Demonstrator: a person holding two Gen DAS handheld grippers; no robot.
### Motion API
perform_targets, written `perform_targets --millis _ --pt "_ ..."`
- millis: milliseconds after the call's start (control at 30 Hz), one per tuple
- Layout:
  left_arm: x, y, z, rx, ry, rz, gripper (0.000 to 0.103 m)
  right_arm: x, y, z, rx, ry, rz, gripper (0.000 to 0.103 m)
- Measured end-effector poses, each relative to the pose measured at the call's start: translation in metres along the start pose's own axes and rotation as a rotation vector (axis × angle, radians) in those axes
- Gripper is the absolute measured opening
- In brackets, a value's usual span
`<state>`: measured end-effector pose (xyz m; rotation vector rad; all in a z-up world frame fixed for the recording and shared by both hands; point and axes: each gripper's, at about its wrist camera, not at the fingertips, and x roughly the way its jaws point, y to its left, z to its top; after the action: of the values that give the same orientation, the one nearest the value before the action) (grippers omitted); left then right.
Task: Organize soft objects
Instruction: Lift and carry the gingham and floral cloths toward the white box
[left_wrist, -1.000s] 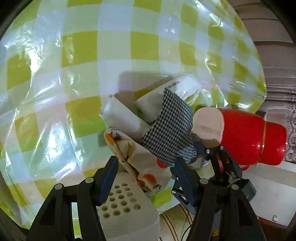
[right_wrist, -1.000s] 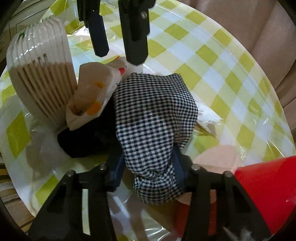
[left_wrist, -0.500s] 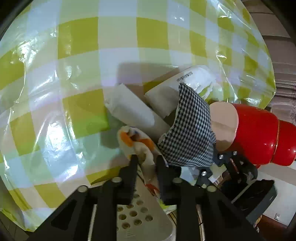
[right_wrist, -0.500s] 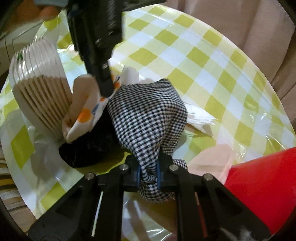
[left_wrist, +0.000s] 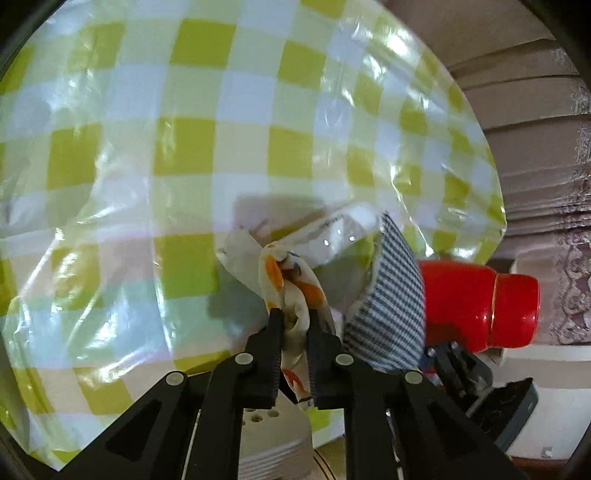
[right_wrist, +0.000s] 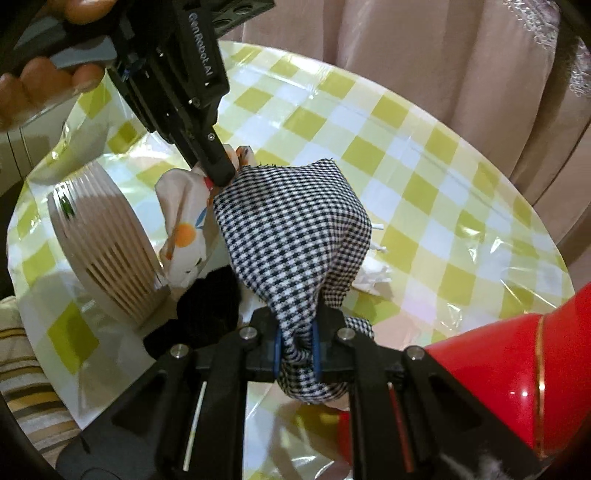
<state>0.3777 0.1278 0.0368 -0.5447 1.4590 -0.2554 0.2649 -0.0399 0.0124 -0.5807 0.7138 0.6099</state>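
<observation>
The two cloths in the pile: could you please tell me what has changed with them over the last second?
Both were taken hold of. The left gripper closed on the orange-print cloth, and the right gripper closed on the checked cloth; both now lift their bunched ends. The ribbed white holder, black cloth and red flask stayed put.

Bright even light; glare patches on glossy tablecloth (left_wrist: 258, 110); strong fisheye bending, dark corners; sharp focus.

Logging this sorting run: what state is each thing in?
Left tool: shut on printed cloth.
Right tool: shut on checked cloth.
Printed cloth: bunched, pinched.
Checked cloth: draped, pinched at its lower end.
Black cloth: lying loose on table.
Red bottle: on its side.
</observation>
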Motion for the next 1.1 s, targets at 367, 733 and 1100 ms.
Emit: perform_targets --millis 367,733,1100 --pt "-0.055 -0.009 -0.033 0.02 -0.265 -0.009 0.013 -0.051 -0.007 -0.001 0.059 -0.049 0.005 0.015" --pt "-0.072 -0.041 -0.111 0.013 -0.469 -0.127 0.013 -0.114 -0.016 -0.028 0.165 -0.054 0.023 0.015" --pt "-0.055 -0.079 -0.208 0.096 -0.524 -0.154 0.013 -0.161 -0.018 -0.09 0.247 -0.004 0.019 0.015"
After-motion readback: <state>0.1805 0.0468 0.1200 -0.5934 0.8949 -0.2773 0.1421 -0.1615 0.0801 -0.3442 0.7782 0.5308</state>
